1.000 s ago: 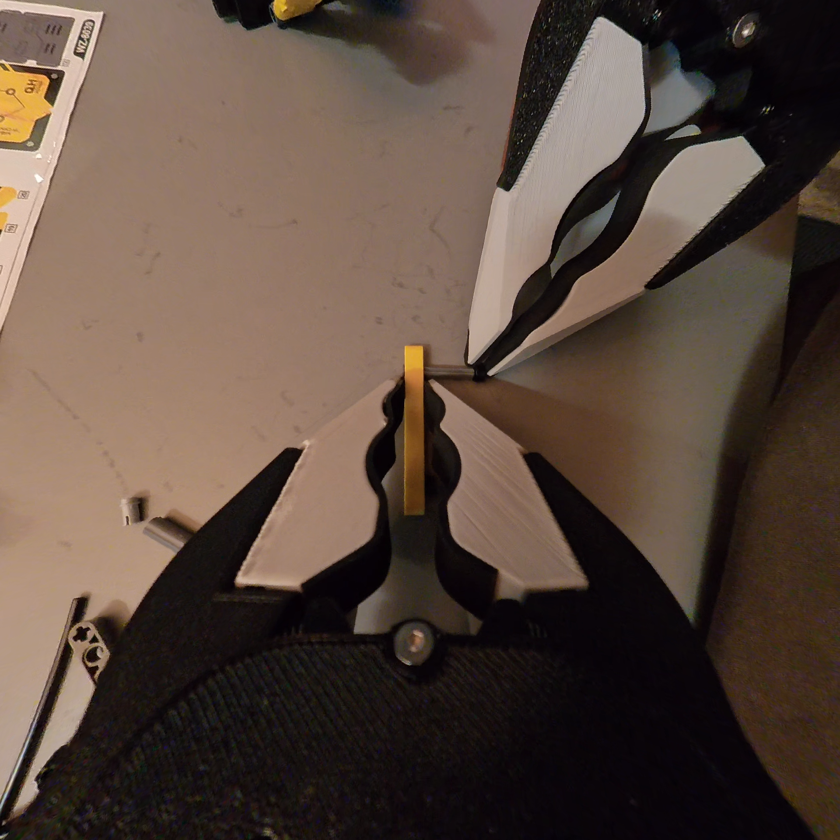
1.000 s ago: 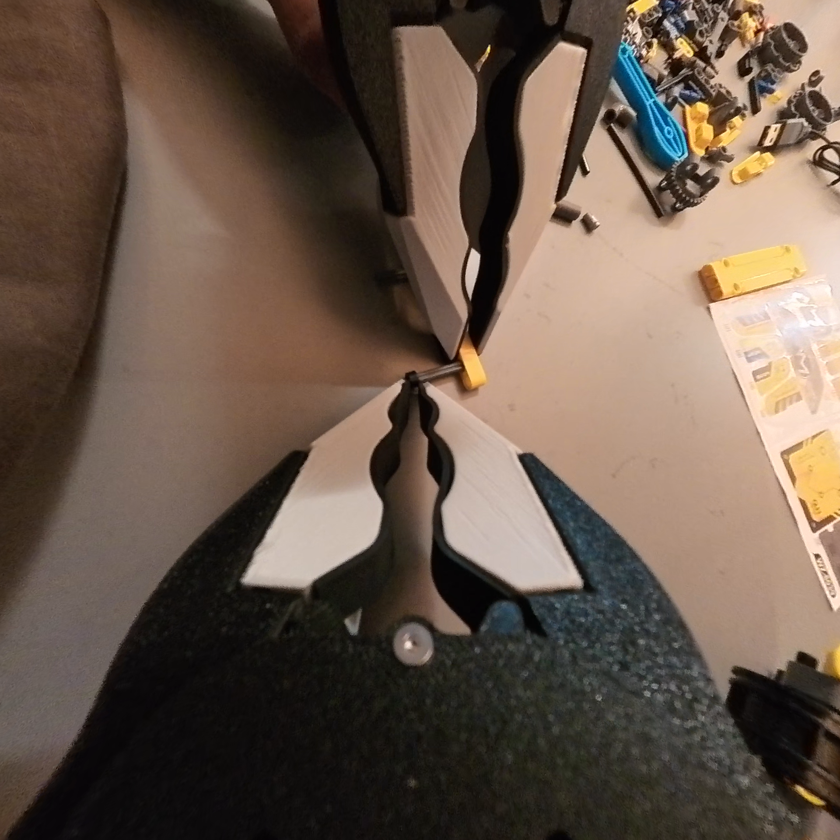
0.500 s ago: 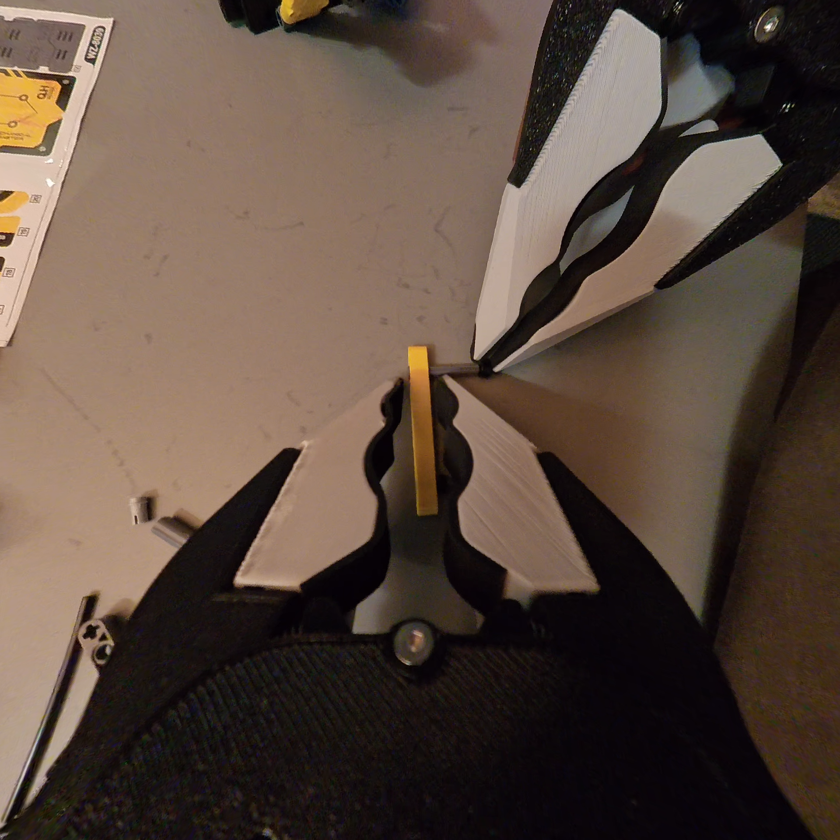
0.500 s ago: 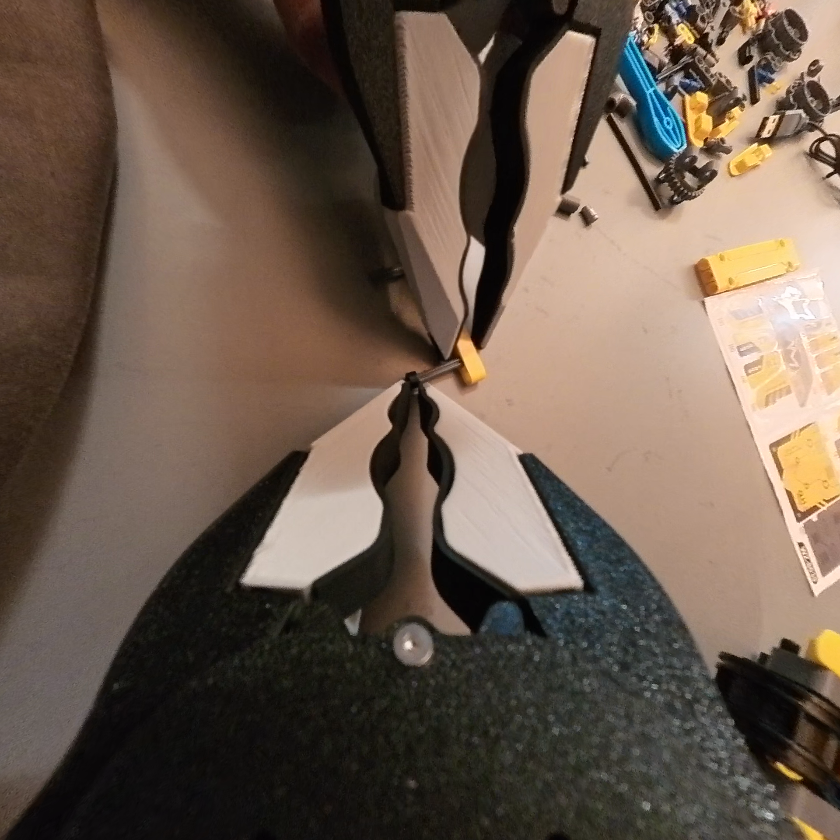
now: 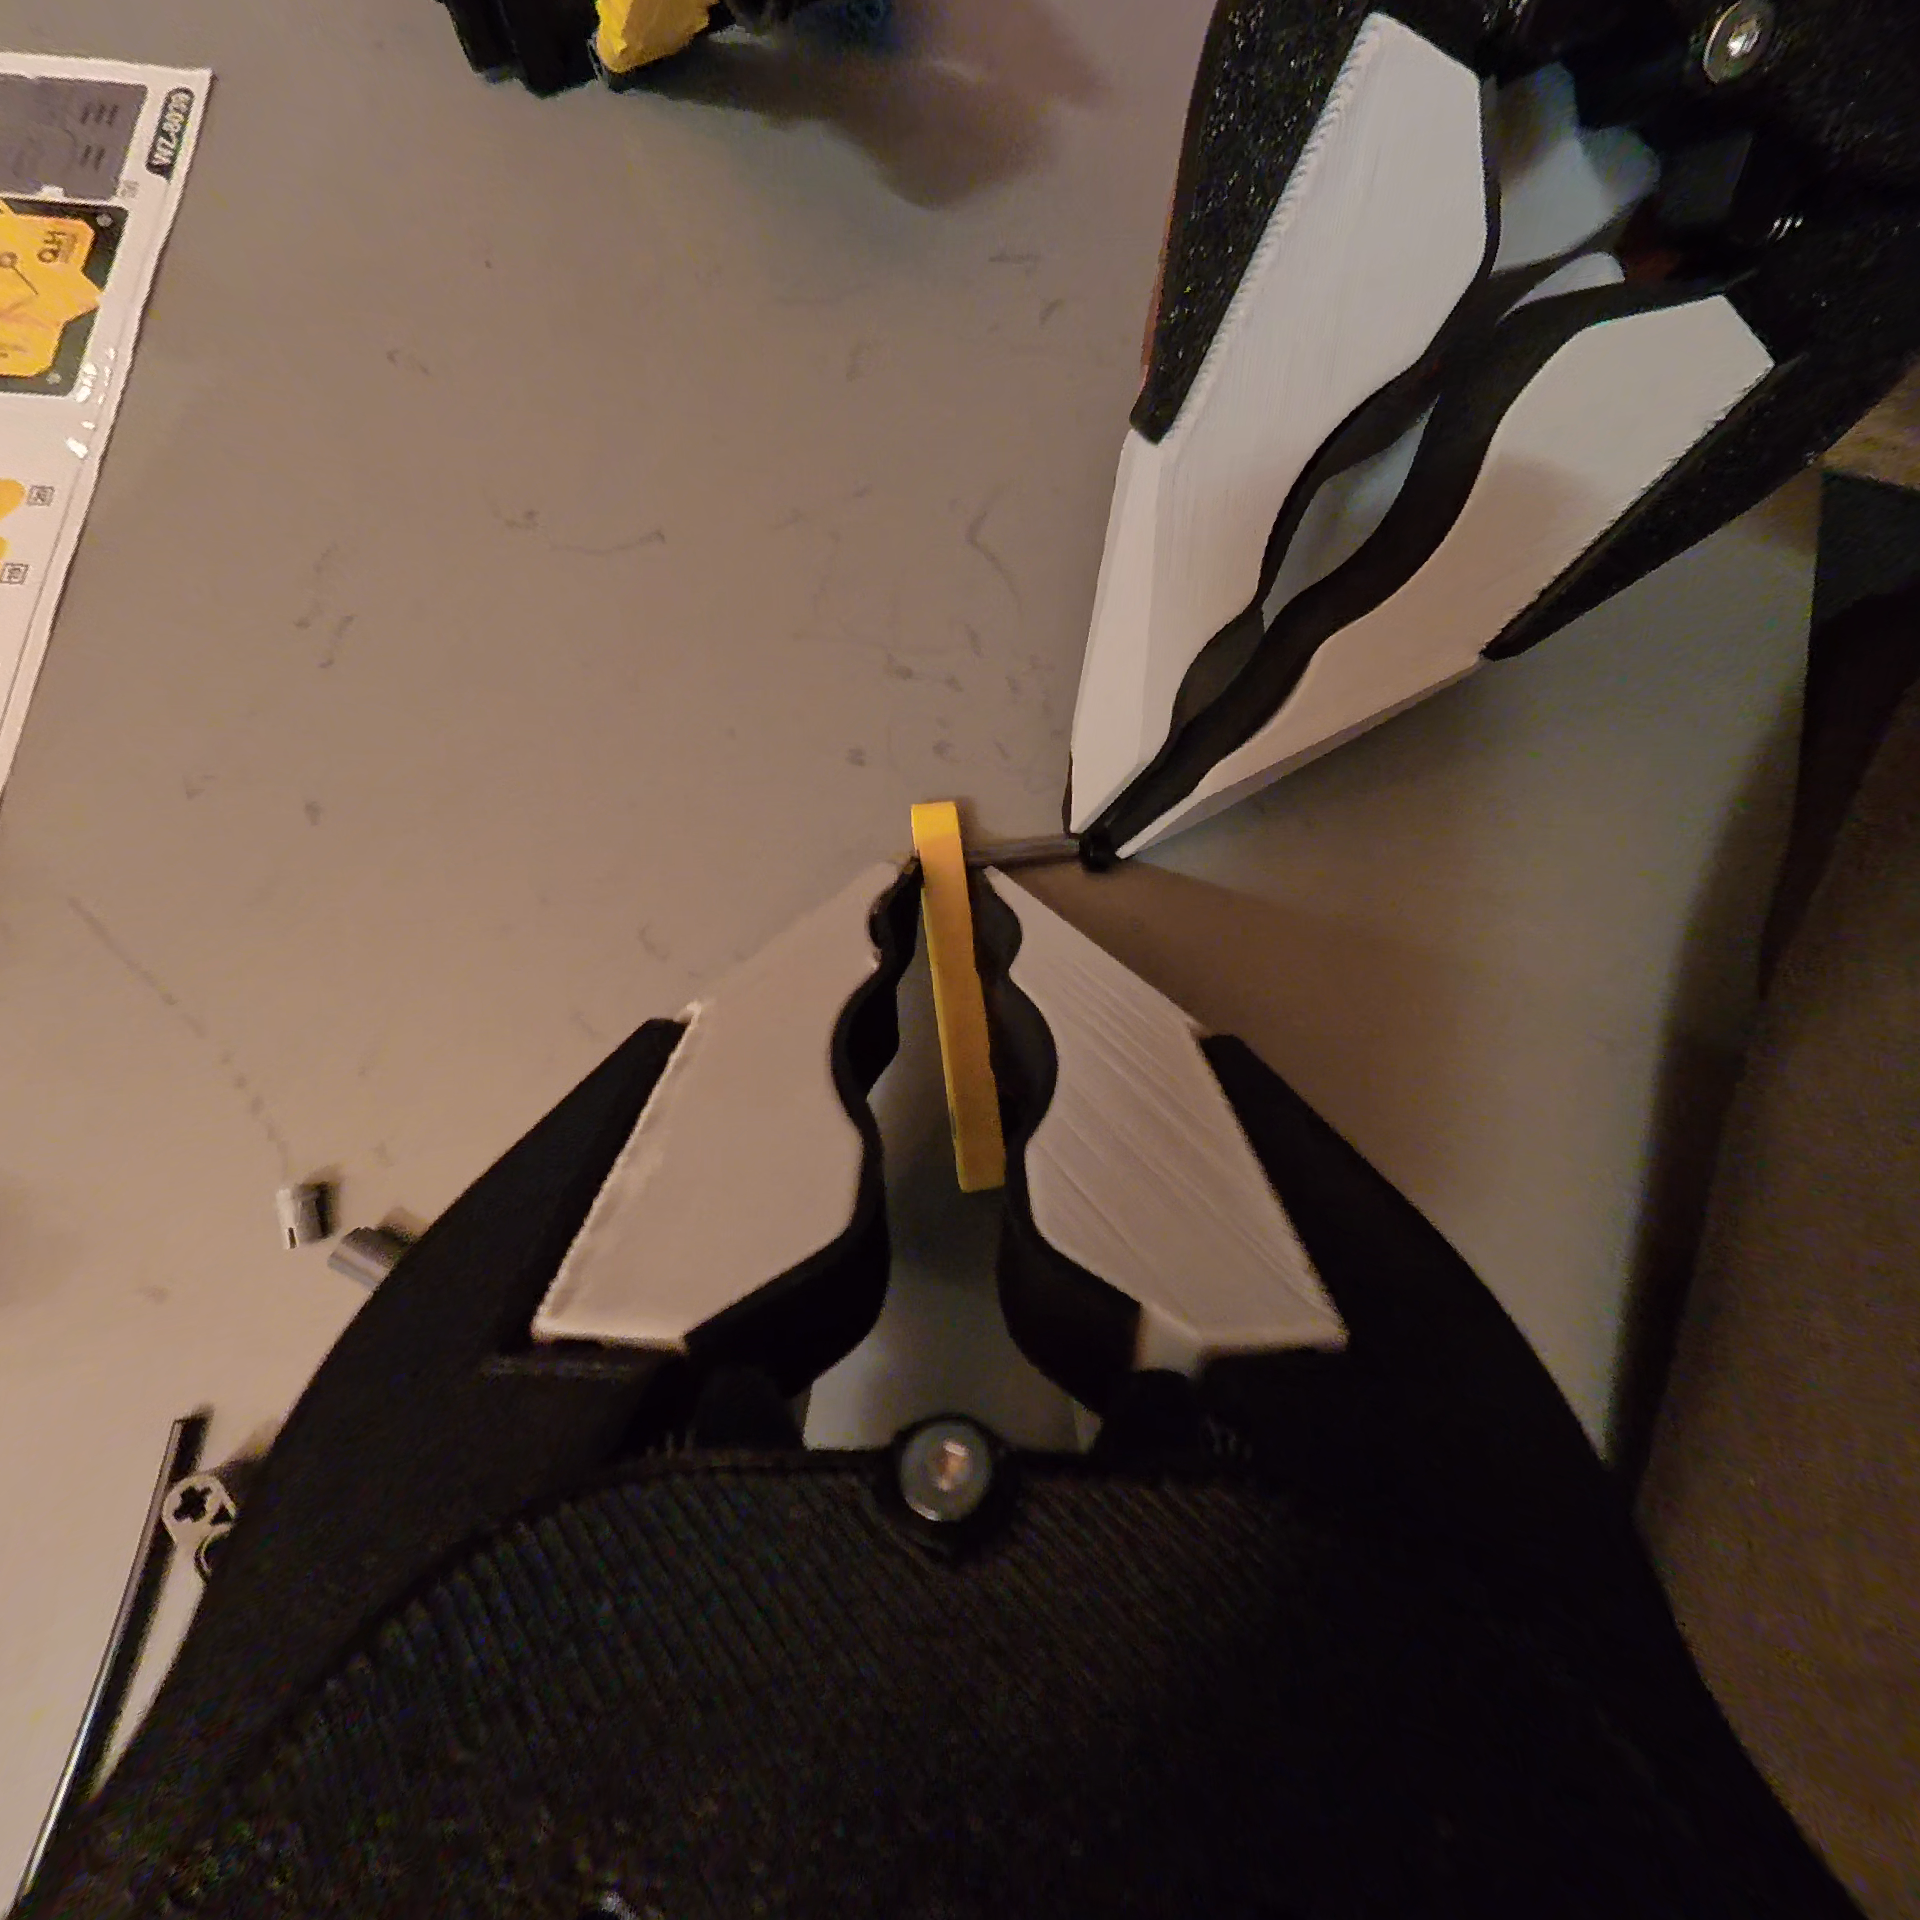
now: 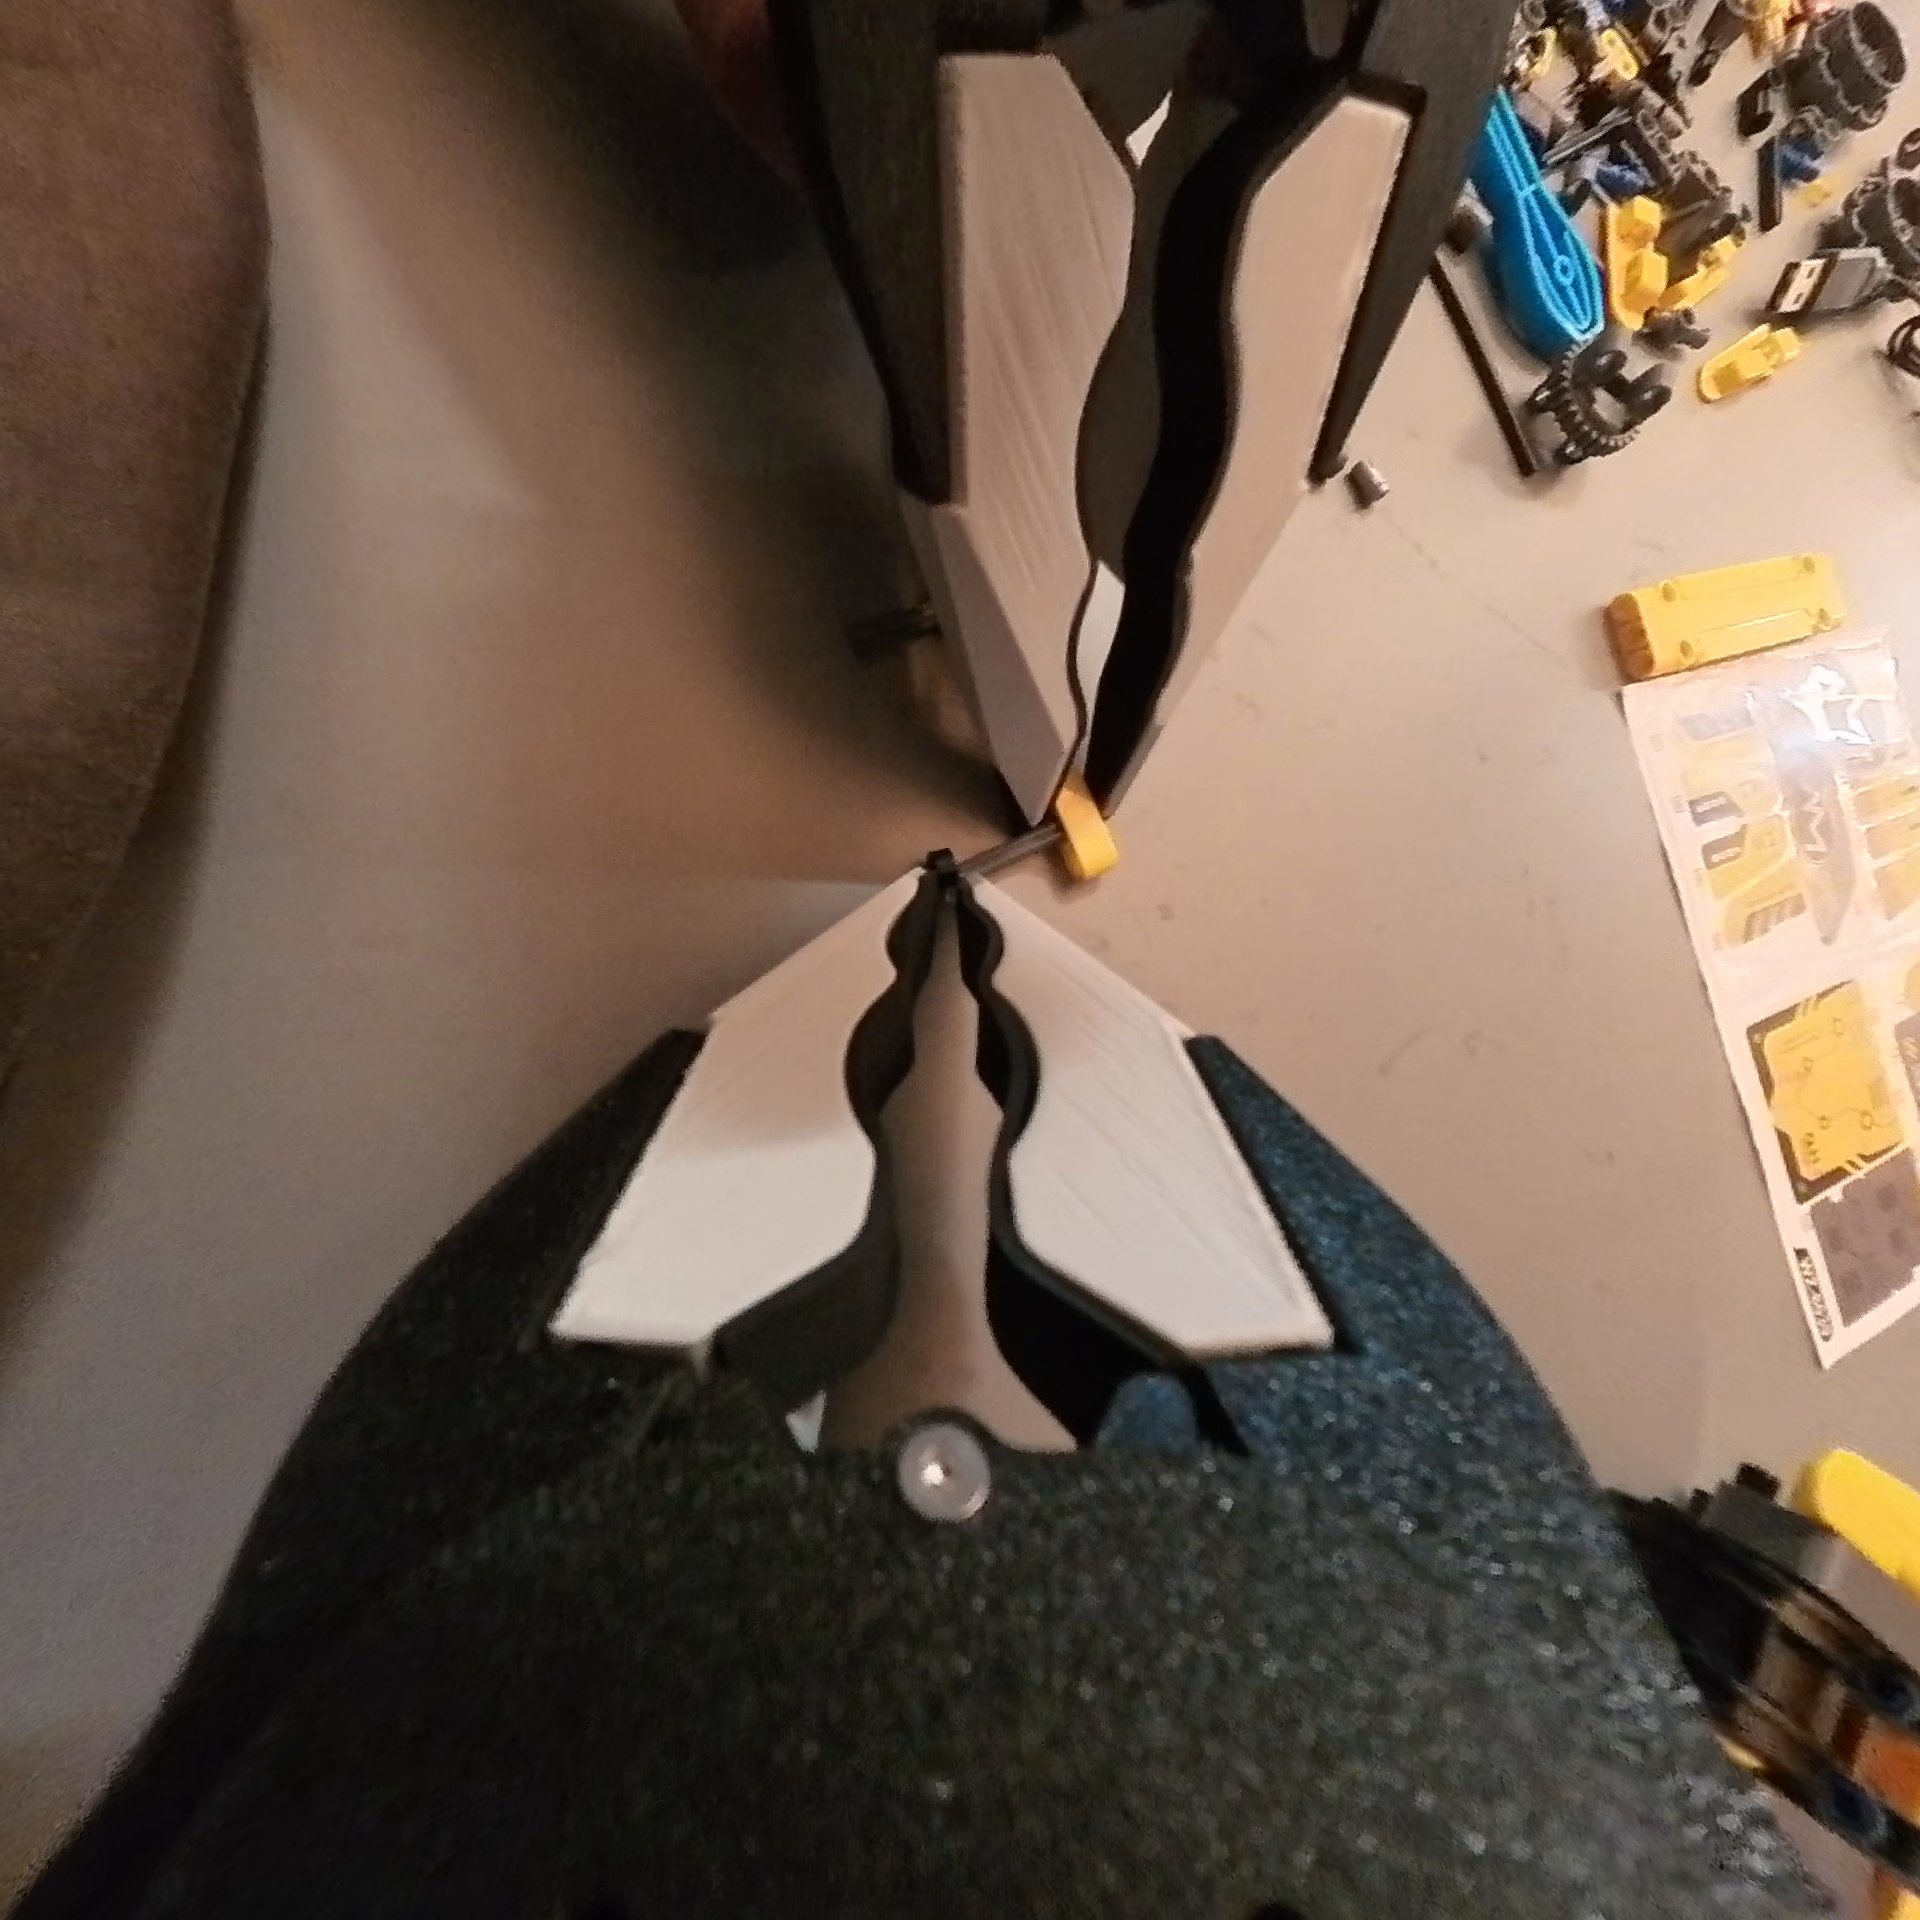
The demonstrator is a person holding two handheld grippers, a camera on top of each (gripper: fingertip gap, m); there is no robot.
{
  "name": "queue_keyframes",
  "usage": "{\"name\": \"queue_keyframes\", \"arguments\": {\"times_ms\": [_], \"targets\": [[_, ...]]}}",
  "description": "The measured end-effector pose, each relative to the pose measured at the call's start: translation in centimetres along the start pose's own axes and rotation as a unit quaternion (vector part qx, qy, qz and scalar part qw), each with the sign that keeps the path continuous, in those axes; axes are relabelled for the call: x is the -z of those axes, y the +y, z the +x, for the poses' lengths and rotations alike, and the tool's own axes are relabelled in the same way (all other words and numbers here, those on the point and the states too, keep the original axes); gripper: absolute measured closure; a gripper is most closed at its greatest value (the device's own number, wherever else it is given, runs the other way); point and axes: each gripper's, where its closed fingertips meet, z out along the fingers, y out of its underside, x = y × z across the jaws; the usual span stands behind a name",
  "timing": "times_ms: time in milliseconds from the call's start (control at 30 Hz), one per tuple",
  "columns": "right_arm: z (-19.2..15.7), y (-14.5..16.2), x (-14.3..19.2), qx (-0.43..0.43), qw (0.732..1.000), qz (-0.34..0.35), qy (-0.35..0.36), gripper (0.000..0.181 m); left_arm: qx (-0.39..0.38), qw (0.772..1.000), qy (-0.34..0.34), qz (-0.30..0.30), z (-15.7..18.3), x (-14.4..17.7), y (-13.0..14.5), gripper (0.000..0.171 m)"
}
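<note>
My left gripper [image 5: 943,878] is shut on a thin yellow beam [image 5: 958,997] that runs back between its fingers, its rounded end sticking out past the tips. A short dark grey axle [image 5: 1020,847] goes sideways into that end. My right gripper [image 6: 940,883] is shut on the axle's [image 6: 1013,849] black end. In the right wrist view the left gripper [image 6: 1086,800] comes in from above, holding the yellow beam [image 6: 1086,836]. In the left wrist view the right gripper [image 5: 1096,842] comes in from the upper right. Both hover over a grey table [image 5: 520,520].
A sticker sheet [image 6: 1787,935] and a yellow block [image 6: 1725,623] lie to the right. A pile of blue, yellow and black building parts [image 6: 1662,208] sits at the far right. Small grey bushes [image 5: 312,1216] and a black rod [image 5: 114,1621] lie left. The table edge [image 5: 1704,1039] is at right. My two grippers' fingertips are within a few centimetres of each other. It is some 20 cm from my left tips to the yellow block [image 6: 1725,623].
Both grippers keep their hold. The two have shifted slightly together, the yellow beam tilting a little; the axle stays joined to the beam's end.
</note>
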Motion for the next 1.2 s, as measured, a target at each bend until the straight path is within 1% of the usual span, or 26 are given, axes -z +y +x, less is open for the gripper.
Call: {"name": "queue_keyframes", "arguments": {"times_ms": [300,500,967,1200], "targets": [[0.13,0.30,0.16,0.042,0.998,-0.041,-0.018,0.178,0.000,1.000,0.005,0.000,0.04,-0.05,-0.05,0.163],[0.25,0.44,0.24,0.083,0.994,-0.075,-0.015,0.178,-0.004,1.000,-0.003,-0.002,-0.05,-0.13,-0.10,0.163],[0.53,0.44,0.19,0.123,0.988,-0.094,0.030,0.178,-0.018,0.999,-0.025,-0.013,-0.15,-0.15,-0.08,0.163],[0.64,0.52,0.17,0.143,0.983,-0.111,0.017,0.178,-0.029,0.999,-0.041,-0.019,-0.28,-0.23,-0.17,0.163]]}}
